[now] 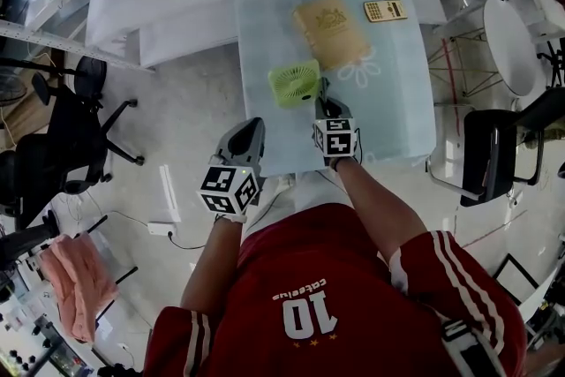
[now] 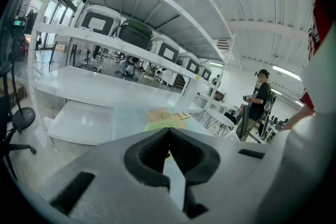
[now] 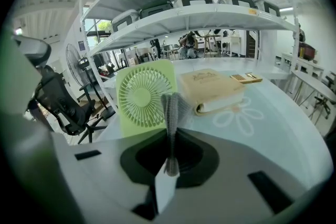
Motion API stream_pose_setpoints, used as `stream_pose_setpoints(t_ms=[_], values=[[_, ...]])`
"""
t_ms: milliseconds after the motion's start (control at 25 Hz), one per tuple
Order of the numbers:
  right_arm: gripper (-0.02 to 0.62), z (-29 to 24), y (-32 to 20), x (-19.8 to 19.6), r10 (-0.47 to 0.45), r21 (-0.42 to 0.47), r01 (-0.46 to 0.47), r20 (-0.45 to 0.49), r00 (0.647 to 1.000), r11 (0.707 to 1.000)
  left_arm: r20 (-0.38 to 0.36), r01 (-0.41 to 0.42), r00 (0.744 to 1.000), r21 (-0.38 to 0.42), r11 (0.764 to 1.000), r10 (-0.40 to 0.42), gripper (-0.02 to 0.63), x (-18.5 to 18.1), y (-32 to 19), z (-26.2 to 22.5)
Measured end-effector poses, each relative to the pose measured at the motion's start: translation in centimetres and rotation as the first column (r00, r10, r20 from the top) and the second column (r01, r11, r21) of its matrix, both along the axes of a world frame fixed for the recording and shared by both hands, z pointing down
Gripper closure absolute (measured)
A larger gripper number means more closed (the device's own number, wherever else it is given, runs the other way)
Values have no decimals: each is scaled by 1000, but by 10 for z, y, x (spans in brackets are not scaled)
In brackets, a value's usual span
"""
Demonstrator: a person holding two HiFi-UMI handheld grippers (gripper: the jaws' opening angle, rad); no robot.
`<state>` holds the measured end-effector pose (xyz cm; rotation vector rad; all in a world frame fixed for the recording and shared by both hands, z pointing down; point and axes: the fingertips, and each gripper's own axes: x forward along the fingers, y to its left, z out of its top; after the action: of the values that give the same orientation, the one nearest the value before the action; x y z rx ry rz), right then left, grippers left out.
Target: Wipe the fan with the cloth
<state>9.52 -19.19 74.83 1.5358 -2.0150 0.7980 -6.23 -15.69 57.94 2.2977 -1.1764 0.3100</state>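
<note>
My head camera: above, steeply down on counter (image 1: 397, 101). Right tongs (image 3: 170, 113) camera: low, close, facing fan (image 3: 143, 96). Left tongs (image 2: 168, 136) camera: further back. All share fan.

Fan (image 3: 143, 96): base hidden behind the right gripper (image 3: 170, 139), right edge covered by the cloth (image 3: 171, 107) held edge-on between its jaws; past the left gripper (image 2: 168, 134) only a green sliver shows, and the book (image 3: 210, 89) cover print is illegible.
</note>
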Motion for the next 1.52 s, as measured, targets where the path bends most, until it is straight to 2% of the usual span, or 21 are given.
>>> stream_pose_setpoints(t_ms=[1520], values=[[583, 1, 6, -55, -158, 3, 158, -8, 987, 987, 11, 56, 998, 13, 998, -56, 600, -25, 3, -4]])
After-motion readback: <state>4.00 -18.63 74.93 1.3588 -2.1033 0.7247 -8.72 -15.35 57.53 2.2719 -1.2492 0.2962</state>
